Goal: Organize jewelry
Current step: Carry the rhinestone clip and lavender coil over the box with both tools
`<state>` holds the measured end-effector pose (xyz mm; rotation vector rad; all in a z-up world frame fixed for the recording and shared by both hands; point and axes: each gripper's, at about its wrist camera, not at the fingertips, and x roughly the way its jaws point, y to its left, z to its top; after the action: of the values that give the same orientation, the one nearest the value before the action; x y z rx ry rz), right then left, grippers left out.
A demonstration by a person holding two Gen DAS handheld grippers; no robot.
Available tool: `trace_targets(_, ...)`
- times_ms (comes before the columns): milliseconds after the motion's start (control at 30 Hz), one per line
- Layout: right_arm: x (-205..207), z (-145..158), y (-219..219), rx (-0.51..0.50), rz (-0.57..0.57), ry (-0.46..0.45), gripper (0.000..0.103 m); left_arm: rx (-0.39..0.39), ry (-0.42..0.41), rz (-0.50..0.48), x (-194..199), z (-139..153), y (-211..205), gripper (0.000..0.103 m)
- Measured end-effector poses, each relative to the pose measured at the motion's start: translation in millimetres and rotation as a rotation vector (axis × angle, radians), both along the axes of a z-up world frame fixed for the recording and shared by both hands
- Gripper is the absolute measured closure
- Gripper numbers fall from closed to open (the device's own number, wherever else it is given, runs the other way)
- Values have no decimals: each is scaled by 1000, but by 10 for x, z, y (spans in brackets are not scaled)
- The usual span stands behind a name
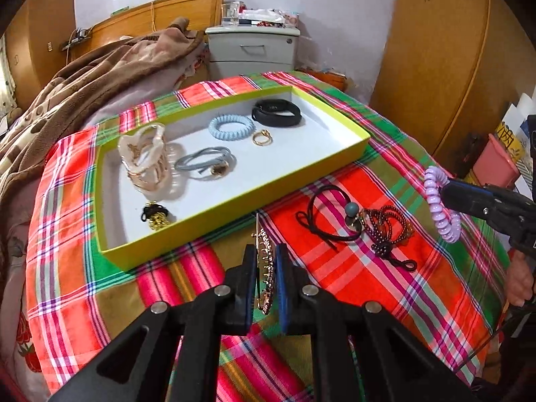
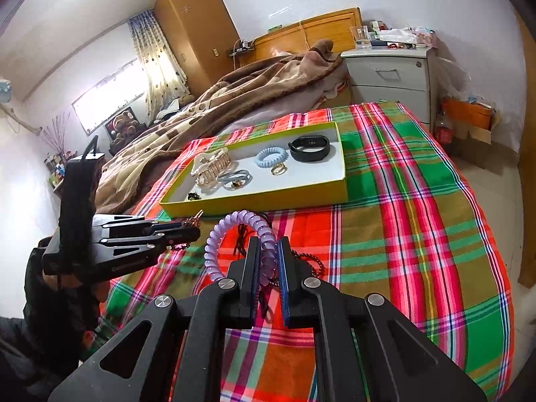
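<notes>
Jewelry is partly sorted: beyond both sets of jaws a yellow-green tray (image 1: 363, 140) holds a black wristband (image 1: 276, 113), a blue coil tie (image 1: 230, 126), a gold ring (image 1: 262, 138), a grey tie (image 1: 205, 164), a clear claw clip (image 1: 144, 154) and a small black-and-gold piece (image 1: 154, 218).

We hold one item in each hand. Our left gripper (image 1: 264, 269) has its jaws pressed onto a slim beaded hair clip (image 1: 264, 251), which stands on edge between the pads, lifted off the plaid cloth (image 1: 351, 281) just short of the tray's near wall. Our right gripper (image 2: 268, 261) pinches a lilac coil tie (image 2: 234, 231), whose loop arches up and leftward out of the jaws.

Left to do, we judge: both held pieces must go into the tray. On the cloth, ahead and right of the left jaws, a black cord tie (image 1: 321, 214) and a dark beaded band (image 1: 385, 231) lie tangled together, not yet collected.
</notes>
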<state>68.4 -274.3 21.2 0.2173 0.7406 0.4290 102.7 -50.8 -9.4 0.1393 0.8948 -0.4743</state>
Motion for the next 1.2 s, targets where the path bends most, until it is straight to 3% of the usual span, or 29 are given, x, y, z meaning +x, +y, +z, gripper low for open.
trace_targets(367, 265, 168, 72, -30, -25, -21, 93, -38, -39, 32, 113, 249, 109, 92)
trace_targets(667, 678, 213, 108, -69, -53, -7, 93, -55, -40, 60, 429, 379, 169, 92)
trace_targets(967, 1197, 52, 134, -133, -106, 49, 93, -83, -9, 74, 935, 374, 90, 91)
trace_targets(1200, 1453, -94, 173, -177, -106, 92, 93, -59, 14, 89, 1257, 266, 19, 91)
